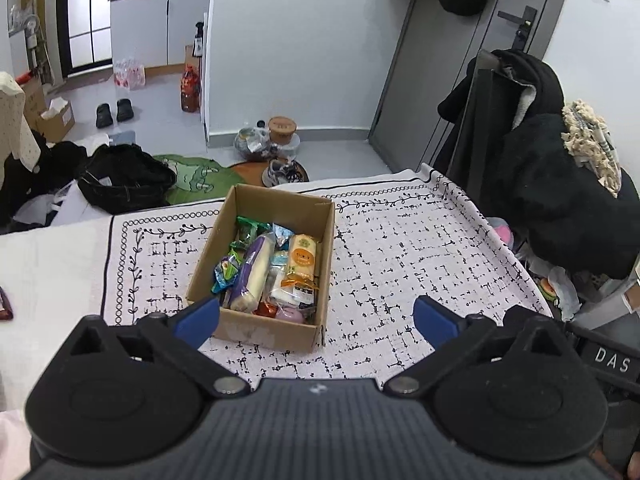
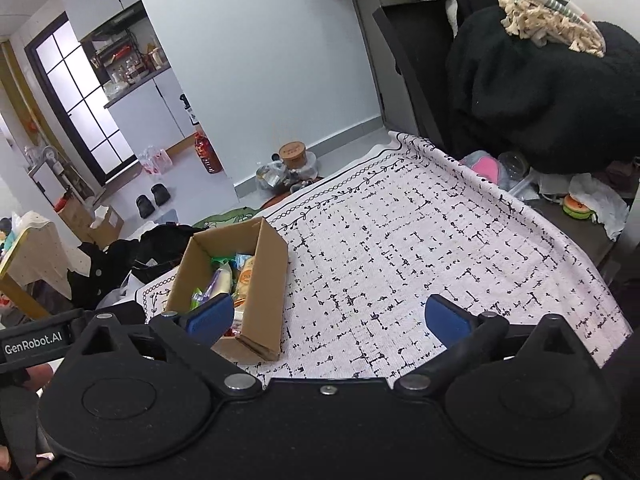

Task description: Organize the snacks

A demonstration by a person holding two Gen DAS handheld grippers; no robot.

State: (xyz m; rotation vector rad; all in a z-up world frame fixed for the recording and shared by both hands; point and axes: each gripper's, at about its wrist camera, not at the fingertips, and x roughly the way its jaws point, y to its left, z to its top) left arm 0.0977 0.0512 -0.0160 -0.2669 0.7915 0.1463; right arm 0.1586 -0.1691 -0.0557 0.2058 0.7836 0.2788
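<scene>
Left wrist view looks down on a table draped in a pale woven tablecloth printed with broken black crosshatch and a looping leaf border; no loose snack shows on its visible surface. On it stands an open cardboard box, plain brown, rectangular, straight-walled, with a scuffed near face. Inside lie the snacks, packed side by side: a long soft purple-and-cream pack, a flat orange-labelled pack in clear film, and small crinkly green and blue wrappers, glossy and crumpled. Judging by this, the gathering looks essentially done, with little left beyond perhaps tidying the box's position.

Both tools hover on the near side of the box, black matt plastic with blue rubbery pads. The left gripper has its jaws spread wide with nothing held; the box's near corner merely shows between them. The right gripper, with the box at its left, is likewise wide apart and empty over bare cloth.
</scene>
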